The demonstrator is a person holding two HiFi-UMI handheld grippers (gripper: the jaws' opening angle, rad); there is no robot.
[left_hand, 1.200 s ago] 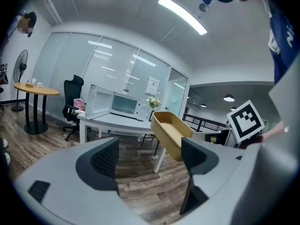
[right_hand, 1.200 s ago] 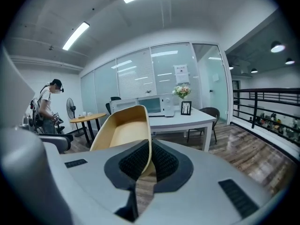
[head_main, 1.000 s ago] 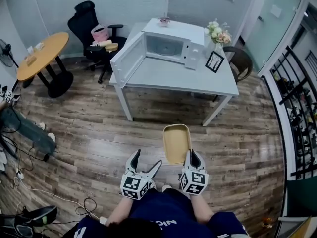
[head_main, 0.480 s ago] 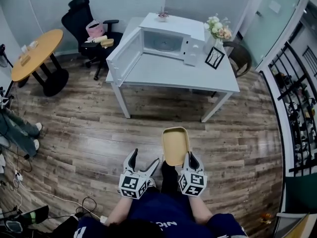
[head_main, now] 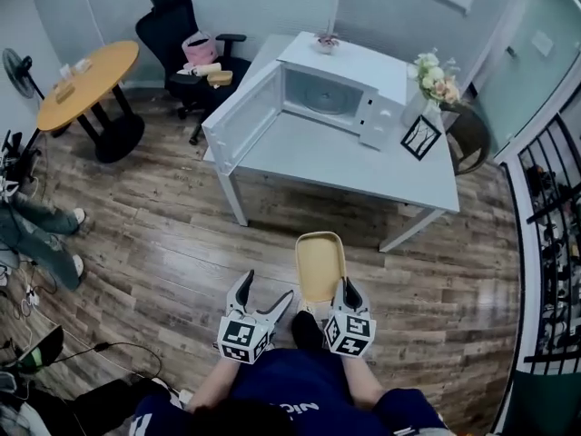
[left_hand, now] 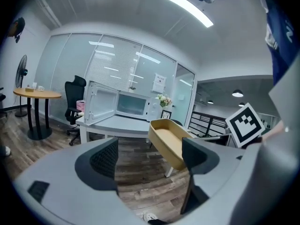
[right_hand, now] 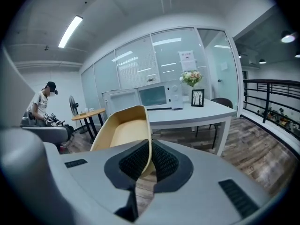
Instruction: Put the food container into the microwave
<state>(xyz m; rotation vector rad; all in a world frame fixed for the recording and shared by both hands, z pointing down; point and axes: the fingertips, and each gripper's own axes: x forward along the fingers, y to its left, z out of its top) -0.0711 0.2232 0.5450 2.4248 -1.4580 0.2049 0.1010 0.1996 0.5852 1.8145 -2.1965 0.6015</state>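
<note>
The tan, empty food container (head_main: 320, 264) hangs over the wooden floor in front of me, held by its near right rim. My right gripper (head_main: 349, 291) is shut on that rim; its pads (right_hand: 161, 162) pinch the thin wall of the food container (right_hand: 123, 130). My left gripper (head_main: 265, 300) is open and holds nothing, its jaws apart to the left of the food container (left_hand: 168, 142). The white microwave (head_main: 338, 91) stands on the white table (head_main: 363, 162) ahead, its door (head_main: 240, 118) swung wide open to the left and its cavity bare.
A flower vase (head_main: 434, 80) and a framed picture (head_main: 419, 137) stand right of the microwave. A black office chair (head_main: 186, 39) and a round wooden table (head_main: 86, 82) are at the left. A person's legs (head_main: 36, 230) and cables (head_main: 54, 352) lie at the left edge. A black railing (head_main: 549, 234) runs along the right.
The table and microwave have shifted slightly right and look a little nearer in the head view. Both grippers and the container keep their places in front of me.
</note>
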